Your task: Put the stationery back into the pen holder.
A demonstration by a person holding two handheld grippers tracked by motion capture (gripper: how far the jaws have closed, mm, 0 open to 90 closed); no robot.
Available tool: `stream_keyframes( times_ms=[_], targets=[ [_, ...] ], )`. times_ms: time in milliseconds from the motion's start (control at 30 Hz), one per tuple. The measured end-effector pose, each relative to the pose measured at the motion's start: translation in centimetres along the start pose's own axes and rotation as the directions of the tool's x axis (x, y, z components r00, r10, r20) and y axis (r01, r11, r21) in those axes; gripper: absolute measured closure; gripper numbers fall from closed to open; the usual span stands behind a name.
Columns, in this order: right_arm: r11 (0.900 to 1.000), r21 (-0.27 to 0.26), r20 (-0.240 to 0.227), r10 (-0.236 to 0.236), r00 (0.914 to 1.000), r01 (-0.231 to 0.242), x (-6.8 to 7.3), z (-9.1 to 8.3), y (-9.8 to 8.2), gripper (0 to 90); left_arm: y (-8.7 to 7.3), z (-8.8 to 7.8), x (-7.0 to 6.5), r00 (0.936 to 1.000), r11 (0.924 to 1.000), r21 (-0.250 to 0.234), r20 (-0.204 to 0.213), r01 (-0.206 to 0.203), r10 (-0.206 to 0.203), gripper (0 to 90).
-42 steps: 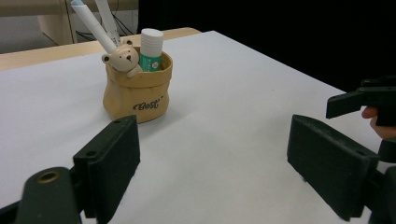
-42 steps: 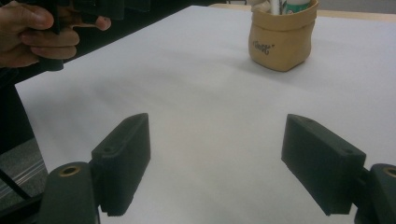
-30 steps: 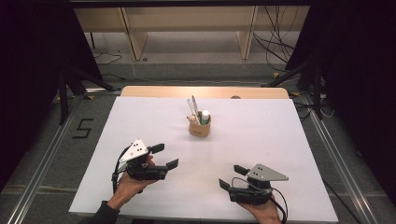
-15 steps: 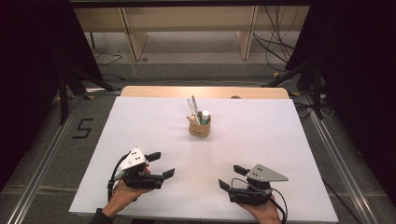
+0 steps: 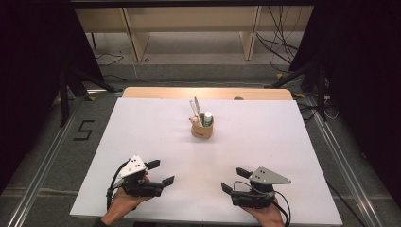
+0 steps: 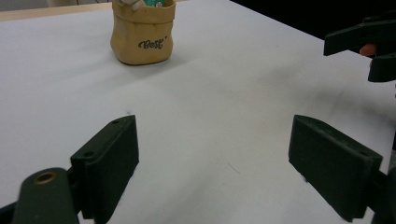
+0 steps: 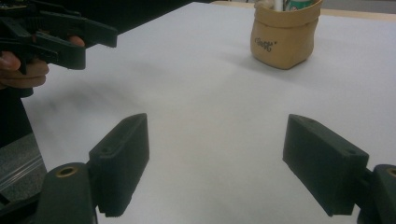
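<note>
- The left tool [image 5: 160, 173], a black two-jaw piece held in the person's left hand [image 5: 124, 204], sits low over the near left part of the white table [image 5: 156, 127] with its jaws spread wide and nothing between them.
- The right tool [image 5: 233, 180] sits at the near right, jaws likewise wide apart and empty.
- The small tan soft-sided pouch holder [image 5: 202, 129] with a printed word on its front stands upright near the middle of the table, well apart from both tools, ahead of them and between their lines.
- It holds a white pen-like stick [image 5: 197, 109] and a green-labelled white tube [image 5: 207, 118], both standing up above the rim.
- The holder looks light and soft, likely to buckle if squeezed; a hold low across its body seems safer than the rim.
- The upright items look light, stiff and smooth; pinch one near its top.
</note>
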State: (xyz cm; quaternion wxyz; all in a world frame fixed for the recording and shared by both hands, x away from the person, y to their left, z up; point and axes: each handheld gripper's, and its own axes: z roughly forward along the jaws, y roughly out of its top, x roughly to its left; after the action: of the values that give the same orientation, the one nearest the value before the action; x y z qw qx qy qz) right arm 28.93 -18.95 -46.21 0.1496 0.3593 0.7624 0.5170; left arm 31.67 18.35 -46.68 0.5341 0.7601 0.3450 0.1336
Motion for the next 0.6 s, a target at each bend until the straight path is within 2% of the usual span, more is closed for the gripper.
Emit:
stream_keyframes(
  times_ms=[100, 600],
  targets=[
    [1.0, -0.001, 0.0, 0.001, 1.0, -0.001, -0.06, 0.01, 0.01, 23.3, -0.04, -0.01, 0.05, 0.9998, 0.9999, -0.005, -0.014, -0.013, 0.013, 15.6],
    [1.0, -0.005, 0.003, 0.003, 1.0, -0.003, -0.1, 0.03, 0.0, 22.4, 0.0, 0.04, 0.16, 1.0, 0.9999, -0.01, -0.005, -0.003, 0.003, 15.6]
  ],
)
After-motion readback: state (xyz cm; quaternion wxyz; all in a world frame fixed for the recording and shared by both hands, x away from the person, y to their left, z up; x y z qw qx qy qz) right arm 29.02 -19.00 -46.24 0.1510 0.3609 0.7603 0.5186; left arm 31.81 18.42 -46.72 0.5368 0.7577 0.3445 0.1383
